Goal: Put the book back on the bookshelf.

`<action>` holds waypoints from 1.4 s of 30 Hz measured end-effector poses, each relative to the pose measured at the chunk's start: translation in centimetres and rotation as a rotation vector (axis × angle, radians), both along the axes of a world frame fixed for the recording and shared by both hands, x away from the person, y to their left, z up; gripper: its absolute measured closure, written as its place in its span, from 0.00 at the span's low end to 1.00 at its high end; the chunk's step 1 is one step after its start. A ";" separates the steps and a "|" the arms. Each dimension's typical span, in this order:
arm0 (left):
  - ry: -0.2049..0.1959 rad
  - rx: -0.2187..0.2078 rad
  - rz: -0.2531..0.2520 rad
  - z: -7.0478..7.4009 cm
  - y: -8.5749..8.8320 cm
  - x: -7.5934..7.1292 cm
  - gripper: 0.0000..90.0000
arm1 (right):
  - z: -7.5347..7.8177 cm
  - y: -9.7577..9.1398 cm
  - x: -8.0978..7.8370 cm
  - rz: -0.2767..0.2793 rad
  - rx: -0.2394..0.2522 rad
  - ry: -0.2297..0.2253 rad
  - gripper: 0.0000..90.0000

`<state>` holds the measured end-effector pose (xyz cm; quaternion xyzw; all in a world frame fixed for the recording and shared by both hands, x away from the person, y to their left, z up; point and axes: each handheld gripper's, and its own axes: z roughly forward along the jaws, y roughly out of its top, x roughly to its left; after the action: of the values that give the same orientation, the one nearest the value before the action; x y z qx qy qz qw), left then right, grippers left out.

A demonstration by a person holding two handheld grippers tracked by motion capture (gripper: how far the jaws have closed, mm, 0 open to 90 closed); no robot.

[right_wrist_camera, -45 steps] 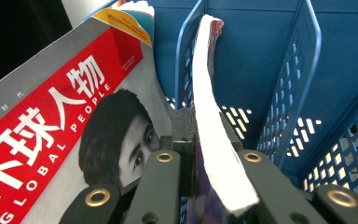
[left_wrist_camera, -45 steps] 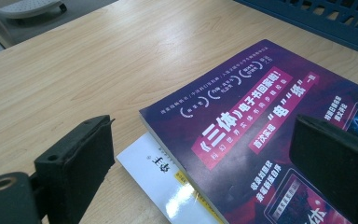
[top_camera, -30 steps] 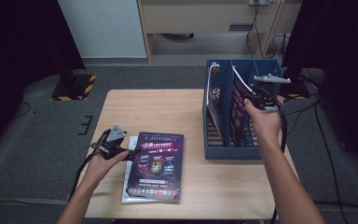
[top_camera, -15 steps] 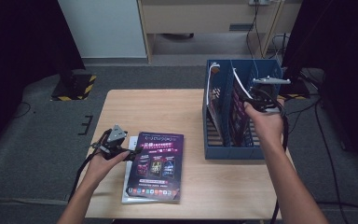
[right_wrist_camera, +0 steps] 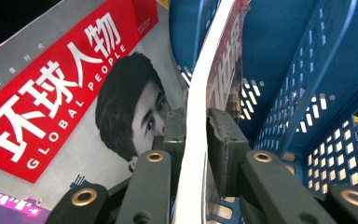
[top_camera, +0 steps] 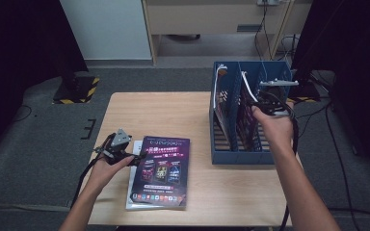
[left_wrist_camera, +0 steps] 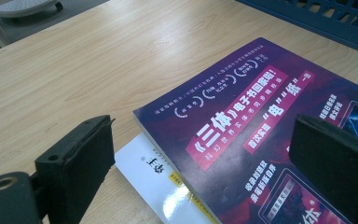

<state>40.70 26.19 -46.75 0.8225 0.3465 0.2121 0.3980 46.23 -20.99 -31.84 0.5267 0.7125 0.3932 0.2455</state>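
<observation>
Right gripper view looks along my right claw. Its pads have just been opening, and the thin magazine stands on its edge right between them. The pads look just loose on it now, so I think I am letting go. Just past them on one side is another magazine with red "Global People" words. All around is the blue file rack. So the magazine is in its slot, and that part looks done.

My left claw is wide open and holds nothing. Right under it lies the purple book on a white book, flat on the wooden table. I guess that one goes next.
</observation>
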 end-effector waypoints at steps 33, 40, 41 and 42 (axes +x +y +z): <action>0.001 0.001 0.005 0.0 0.2 0.0 0.07 | 1.5 0.3 1.3 -0.105 -0.010 -0.087 0.94; 0.001 0.001 0.005 -0.1 0.2 0.0 0.07 | 0.5 0.7 1.4 -0.095 -0.008 -0.057 0.93; 0.002 0.001 0.004 -0.1 0.2 0.0 0.07 | 0.6 0.7 1.4 -0.093 -0.003 -0.043 0.93; 0.002 0.001 0.002 -0.1 0.1 0.0 0.07 | 0.7 0.7 1.4 -0.093 -0.004 -0.034 0.93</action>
<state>40.73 26.33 -46.82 0.8227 0.3476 0.2119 0.3969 47.60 -20.28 -31.18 0.5521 0.6838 0.3890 0.2764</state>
